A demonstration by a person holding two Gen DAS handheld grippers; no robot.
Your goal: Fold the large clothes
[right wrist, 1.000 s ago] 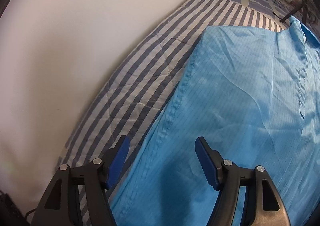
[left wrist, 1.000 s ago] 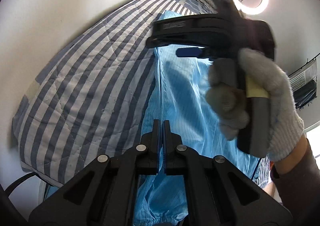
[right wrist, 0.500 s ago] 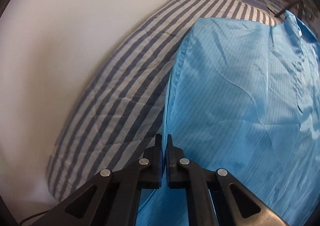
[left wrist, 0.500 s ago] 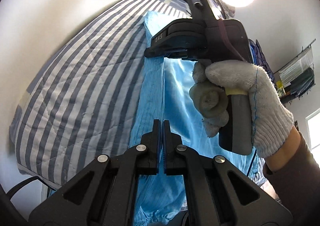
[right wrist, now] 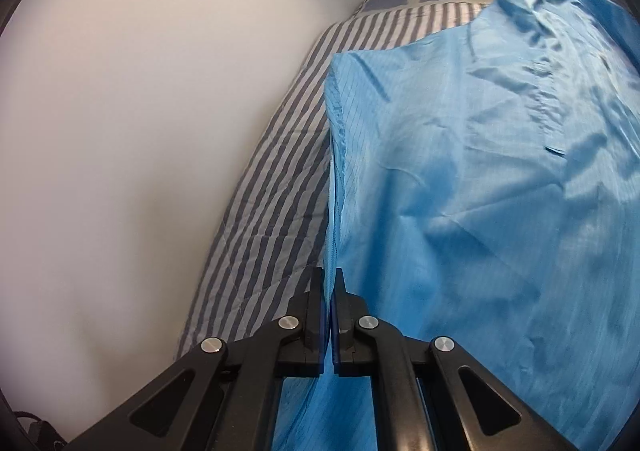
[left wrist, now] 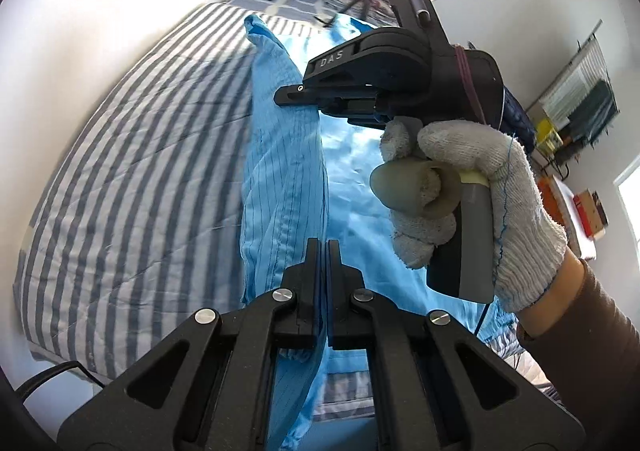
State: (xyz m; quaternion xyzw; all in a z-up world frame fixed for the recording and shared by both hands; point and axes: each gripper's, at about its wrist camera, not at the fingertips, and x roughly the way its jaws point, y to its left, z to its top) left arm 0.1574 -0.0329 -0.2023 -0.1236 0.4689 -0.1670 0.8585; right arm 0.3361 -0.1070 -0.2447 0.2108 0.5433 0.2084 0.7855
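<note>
Blue garment [right wrist: 480, 179], a large thin piece with fine pinstripes, lies lengthwise on the striped bedcover [left wrist: 132, 179] beside the white wall [right wrist: 140, 131], its long wall-side edge raised off the bedding in a standing fold. By its look the cloth is light, limp and somewhat slick; I judge it will drape and sag between any two held points, and a shallow pinch could slip. The stitched side seam and hem appear the soundest places to take hold, with the two grips kept well apart along one edge so the fold line runs straight. Left gripper [left wrist: 323, 251]: jaws pressed together with the blue edge clamped between them, cloth hanging below the pads. Right gripper [right wrist: 328, 283]: jaws likewise pressed together on the seamed edge, the fabric rising taut from the pinch. In the left wrist view the right tool sits further up the same edge, held by a gloved hand [left wrist: 480, 203]. Neither grip shows slack cloth escaping.
</note>
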